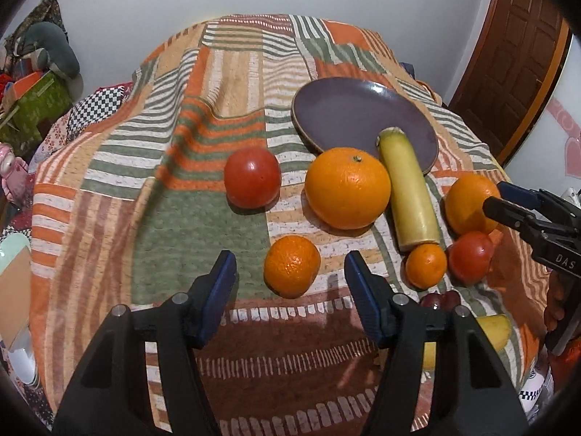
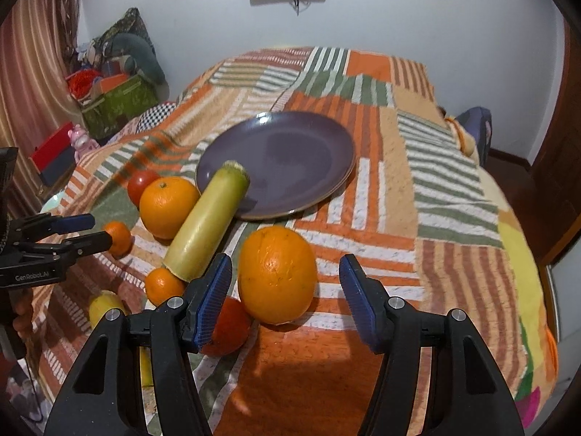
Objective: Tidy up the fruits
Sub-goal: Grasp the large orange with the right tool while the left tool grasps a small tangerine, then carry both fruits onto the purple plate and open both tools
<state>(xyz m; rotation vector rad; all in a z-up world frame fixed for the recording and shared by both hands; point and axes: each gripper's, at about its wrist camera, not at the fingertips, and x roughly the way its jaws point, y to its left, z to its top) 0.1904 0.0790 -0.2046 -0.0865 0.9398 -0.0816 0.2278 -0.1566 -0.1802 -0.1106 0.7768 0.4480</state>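
- On the bed, over a striped patchwork blanket [image 1: 203, 167], the fruit lies scattered and the purple plate [image 2: 290, 152] sits bare except for one tip of a long pale yellow-green fruit [image 2: 203, 225] resting across its near rim.
- Left tool [image 1: 290, 279] hangs wide open, its blue pads flanking a small orange [image 1: 292, 270] without touching it; that looks like the left side's target.
- Right tool [image 2: 287, 283] is just as wide, empty, with a big orange [image 2: 277, 274] sitting between its pads, a little ahead of them and still on the blanket.
- Nearby in the left view: a red tomato [image 1: 252, 178], a second large orange [image 1: 346, 189] just beside the long fruit, a tiny orange [image 1: 425, 265] touching that fruit's near end, another tomato [image 1: 470, 256] next to it, and a yellow fruit partly hidden behind the tool.
- Judging from this, gathering onto the plate has barely begun.
- To do it well, each tool should ease forward until the pads sit past the fruit's widest part, then close gently; round fruit on soft bedding rolls if nudged.
- Lifting clear before crossing matters, since the long fruit blocks the near path to the plate.
- Worth watching: the plate may tilt on the soft blanket.
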